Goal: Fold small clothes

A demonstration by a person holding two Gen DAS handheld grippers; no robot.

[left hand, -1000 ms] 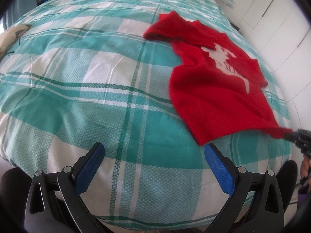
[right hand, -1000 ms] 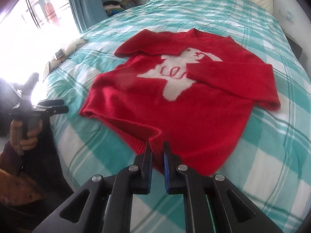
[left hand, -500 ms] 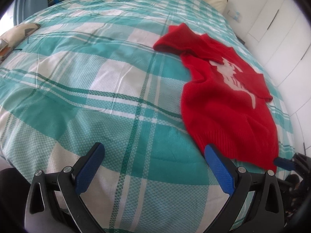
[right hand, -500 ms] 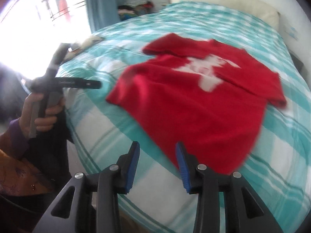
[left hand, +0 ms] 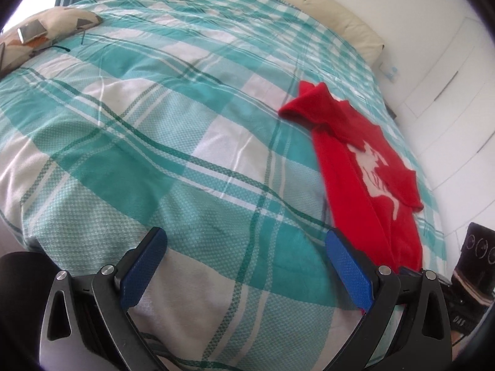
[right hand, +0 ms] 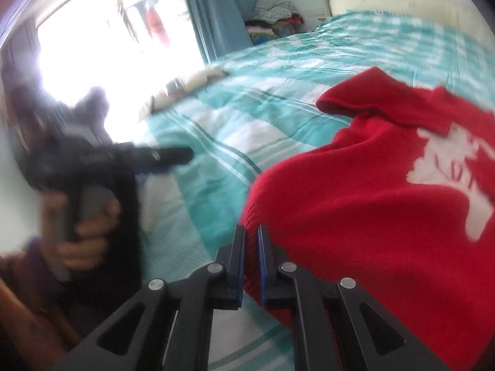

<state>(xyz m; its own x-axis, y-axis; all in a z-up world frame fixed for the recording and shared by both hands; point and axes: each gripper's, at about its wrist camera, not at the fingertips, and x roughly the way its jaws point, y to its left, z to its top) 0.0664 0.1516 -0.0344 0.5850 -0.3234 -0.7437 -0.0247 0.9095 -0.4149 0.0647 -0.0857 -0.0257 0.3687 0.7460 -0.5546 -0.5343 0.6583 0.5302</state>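
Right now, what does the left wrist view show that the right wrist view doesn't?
Left wrist only: the left gripper wide open over bare bedspread, and a white wardrobe. Right wrist only: the right gripper shut on the hem of the red sweater, a bright window, and the person's hand on the other gripper's handle. Both: sweater, checked bedspread, cream headboard.

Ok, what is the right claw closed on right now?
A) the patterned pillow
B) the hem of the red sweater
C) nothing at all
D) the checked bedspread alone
B: in the right wrist view the right claw is pinched shut with the lower edge of the red sweater caught between its blue pads.
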